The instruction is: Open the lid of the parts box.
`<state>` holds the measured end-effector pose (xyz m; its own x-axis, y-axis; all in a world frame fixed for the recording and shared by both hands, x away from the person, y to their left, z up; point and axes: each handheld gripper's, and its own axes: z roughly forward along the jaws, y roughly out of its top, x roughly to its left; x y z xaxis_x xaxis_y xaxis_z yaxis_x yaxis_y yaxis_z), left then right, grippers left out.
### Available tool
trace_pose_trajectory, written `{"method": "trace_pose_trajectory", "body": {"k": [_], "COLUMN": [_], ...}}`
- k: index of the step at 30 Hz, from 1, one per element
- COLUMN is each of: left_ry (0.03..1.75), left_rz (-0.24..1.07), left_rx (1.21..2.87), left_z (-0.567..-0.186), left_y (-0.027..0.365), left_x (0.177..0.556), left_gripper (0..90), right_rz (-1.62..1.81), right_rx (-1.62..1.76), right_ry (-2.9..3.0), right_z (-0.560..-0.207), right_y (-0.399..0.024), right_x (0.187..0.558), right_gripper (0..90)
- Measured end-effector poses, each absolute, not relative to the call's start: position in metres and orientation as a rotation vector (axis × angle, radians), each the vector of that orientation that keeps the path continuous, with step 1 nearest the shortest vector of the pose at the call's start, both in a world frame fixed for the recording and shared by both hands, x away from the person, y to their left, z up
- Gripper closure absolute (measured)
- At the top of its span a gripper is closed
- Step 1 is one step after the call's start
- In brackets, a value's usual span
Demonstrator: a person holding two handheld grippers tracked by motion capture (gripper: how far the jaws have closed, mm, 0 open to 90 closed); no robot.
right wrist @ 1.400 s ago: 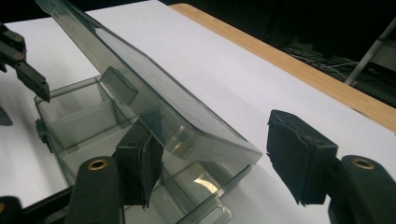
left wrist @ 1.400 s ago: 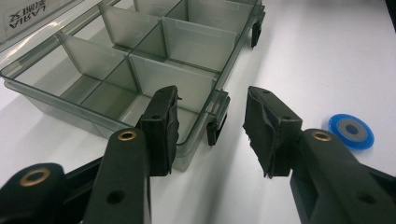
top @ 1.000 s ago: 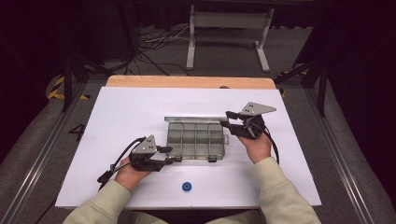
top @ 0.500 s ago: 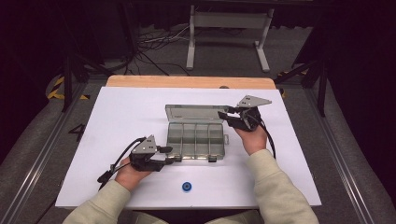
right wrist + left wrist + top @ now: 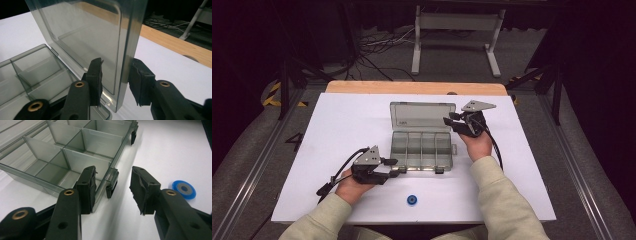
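White sheeting covers the table [image 5: 337, 130], and on it sits a clear compartment box [image 5: 422, 148] with its lid [image 5: 422, 116] swung up to stand nearly upright at the far edge. At the box's near corner the left gripper [image 5: 395, 167] stands with jaws parted astride the front wall beside a latch [image 5: 111, 187] — one pad [image 5: 88, 187] against the wall, the other clear — while a blue disc [image 5: 412, 200] lies near on the sheet. Over at the lid's side edge the right gripper [image 5: 452, 121] straddles the pane — its jaws have just been closing, one pad [image 5: 136, 79] touching the edge and the other apart.
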<state>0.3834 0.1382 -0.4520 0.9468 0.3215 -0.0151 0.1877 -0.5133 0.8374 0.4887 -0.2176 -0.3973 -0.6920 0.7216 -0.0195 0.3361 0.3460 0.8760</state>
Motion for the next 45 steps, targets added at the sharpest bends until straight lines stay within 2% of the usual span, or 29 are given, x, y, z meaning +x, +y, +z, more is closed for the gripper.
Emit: {"method": "trace_pose_trajectory", "body": {"k": [23,45], "left_ry": [0.365,0.366], "left_rz": [0.168,0.168], "left_rx": [2.12,2.13], "left_z": [-0.452,-0.451], "left_y": [0.139,0.138], "left_x": [0.383,0.381], "left_gripper": [55.3,54.0], "right_rz": [1.221,1.201], "right_rx": [1.003,1.084], "right_ry": [2.247,2.289], "right_z": [-0.416,-0.432], "right_y": [-0.216,-0.213], "right_x": [0.506,0.514], "right_gripper": [63.9,51.3]}}
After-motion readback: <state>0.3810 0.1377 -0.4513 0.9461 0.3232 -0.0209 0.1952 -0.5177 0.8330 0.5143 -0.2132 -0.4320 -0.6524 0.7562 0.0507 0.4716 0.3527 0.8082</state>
